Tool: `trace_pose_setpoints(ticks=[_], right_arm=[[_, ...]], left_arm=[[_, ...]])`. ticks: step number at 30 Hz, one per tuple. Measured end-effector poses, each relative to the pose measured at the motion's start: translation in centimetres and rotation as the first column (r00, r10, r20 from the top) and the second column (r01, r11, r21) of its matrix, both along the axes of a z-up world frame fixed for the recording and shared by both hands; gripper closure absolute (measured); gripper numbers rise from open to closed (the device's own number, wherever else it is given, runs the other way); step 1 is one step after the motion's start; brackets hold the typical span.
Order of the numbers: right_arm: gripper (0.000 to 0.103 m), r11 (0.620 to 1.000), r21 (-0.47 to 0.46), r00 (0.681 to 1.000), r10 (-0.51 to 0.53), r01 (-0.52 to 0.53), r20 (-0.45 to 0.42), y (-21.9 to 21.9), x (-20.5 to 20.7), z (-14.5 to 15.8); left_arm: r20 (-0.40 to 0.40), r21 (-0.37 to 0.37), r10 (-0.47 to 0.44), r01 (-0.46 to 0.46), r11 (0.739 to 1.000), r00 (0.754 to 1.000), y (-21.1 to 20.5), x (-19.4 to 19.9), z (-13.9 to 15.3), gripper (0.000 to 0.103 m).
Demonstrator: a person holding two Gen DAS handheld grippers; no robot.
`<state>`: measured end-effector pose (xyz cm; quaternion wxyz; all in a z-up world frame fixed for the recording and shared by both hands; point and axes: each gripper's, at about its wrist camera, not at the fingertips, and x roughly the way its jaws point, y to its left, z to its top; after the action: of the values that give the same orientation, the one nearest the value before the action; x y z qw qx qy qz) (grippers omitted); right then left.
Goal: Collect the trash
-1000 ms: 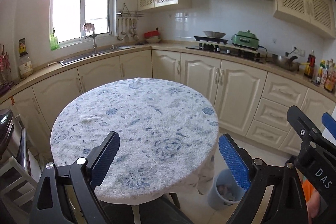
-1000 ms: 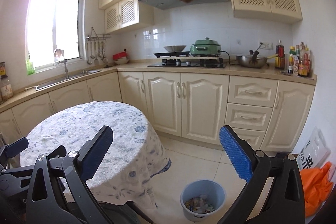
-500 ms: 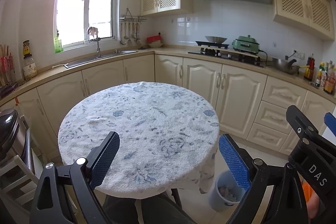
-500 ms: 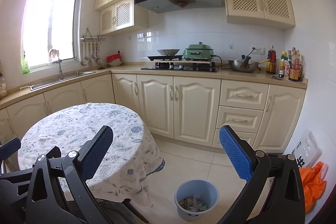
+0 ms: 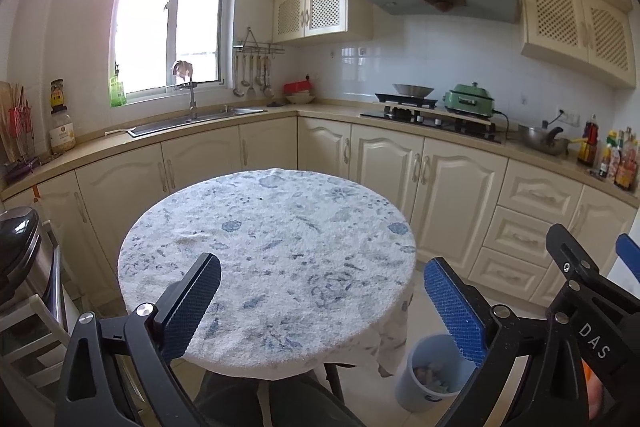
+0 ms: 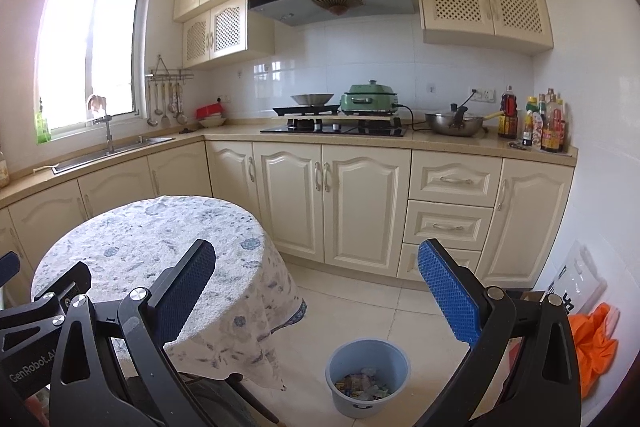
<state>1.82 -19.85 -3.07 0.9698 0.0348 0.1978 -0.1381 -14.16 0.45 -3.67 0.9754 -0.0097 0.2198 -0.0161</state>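
Note:
A blue bin [image 6: 367, 381] stands on the floor to the right of the round table [image 6: 132, 239]; it holds small bits of trash [image 6: 362, 383]. The bin also shows in the left wrist view [image 5: 430, 373] by the table [image 5: 272, 239], whose blue-patterned cloth bears no trash that I can see. My left gripper [image 5: 322, 297] is open and empty, held above the table's near edge. My right gripper [image 6: 316, 293] is open and empty, held above the floor, over and short of the bin. The right gripper's body shows at the right edge of the left wrist view [image 5: 588, 311].
Cream cabinets [image 6: 332, 203] and a counter with a stove [image 6: 336, 127], sink [image 5: 196, 123] and bottles [image 6: 536, 123] line the far walls. An orange bag [image 6: 592, 343] lies by the right wall. A steel lidded bin [image 5: 20, 259] stands left of the table.
Both grippers have drawn back and risen a little; the table and bin look smaller and lower in view. Both stayed open and empty.

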Motion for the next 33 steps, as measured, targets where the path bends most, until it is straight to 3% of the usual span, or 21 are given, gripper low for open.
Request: trace_pose_setpoints(ticks=[33], right_arm=[[0.0,1.0,0.008,1.0,0.007,-0.007,0.02,0.4,-1.3,0.5]], left_arm=[[0.028,-0.008,0.006,-0.005,1.0,1.0,0.0,-0.9,-1.2,0.001]])
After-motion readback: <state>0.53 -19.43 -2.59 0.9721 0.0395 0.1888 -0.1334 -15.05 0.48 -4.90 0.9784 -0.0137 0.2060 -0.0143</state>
